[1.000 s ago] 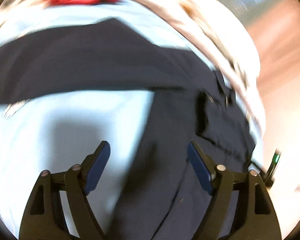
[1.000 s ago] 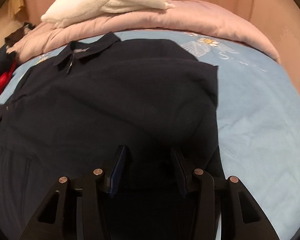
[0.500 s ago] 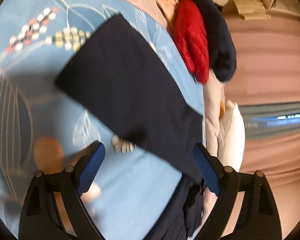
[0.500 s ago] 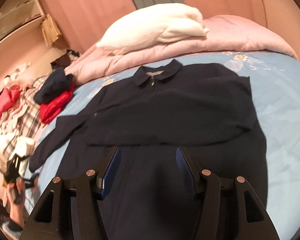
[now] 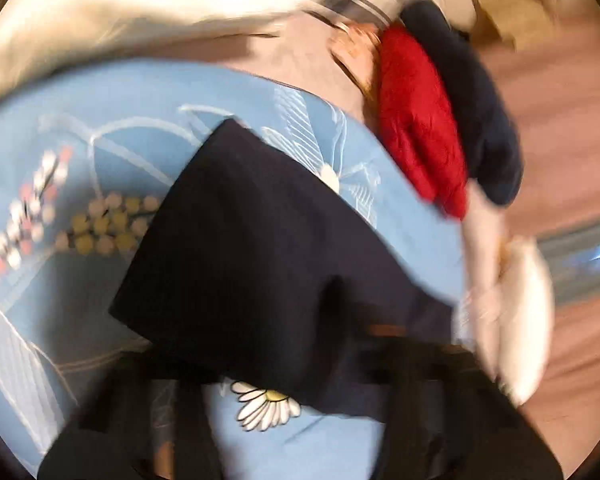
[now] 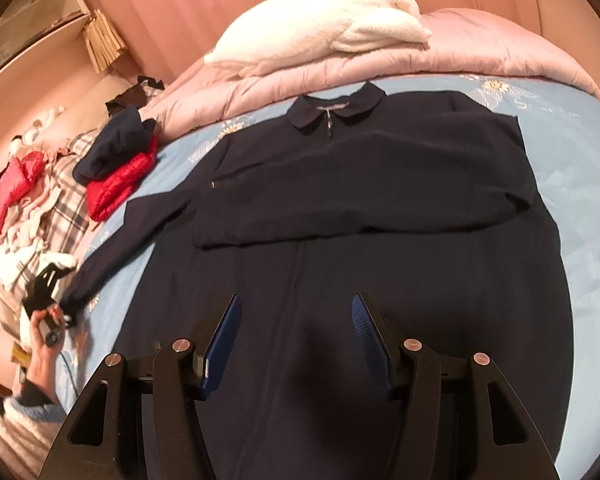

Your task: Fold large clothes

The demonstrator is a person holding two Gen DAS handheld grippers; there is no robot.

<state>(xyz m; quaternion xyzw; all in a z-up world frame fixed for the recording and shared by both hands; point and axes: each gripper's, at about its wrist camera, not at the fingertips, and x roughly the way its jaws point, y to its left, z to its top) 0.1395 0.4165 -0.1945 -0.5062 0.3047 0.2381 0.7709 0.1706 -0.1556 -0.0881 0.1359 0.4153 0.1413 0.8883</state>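
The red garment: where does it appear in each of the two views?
Left wrist: red garment upper right, under a dark bundle.
Right wrist: red garment left of centre, beside the bed's edge.
Shared landmark: the jacket's outstretched sleeve.

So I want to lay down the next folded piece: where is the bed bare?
Bare blue sheet lies right of the dark jacket, below the pink quilt. A narrower strip runs along its left sleeve. The left edge is crowded: red and navy folded clothes, then a loose pile.
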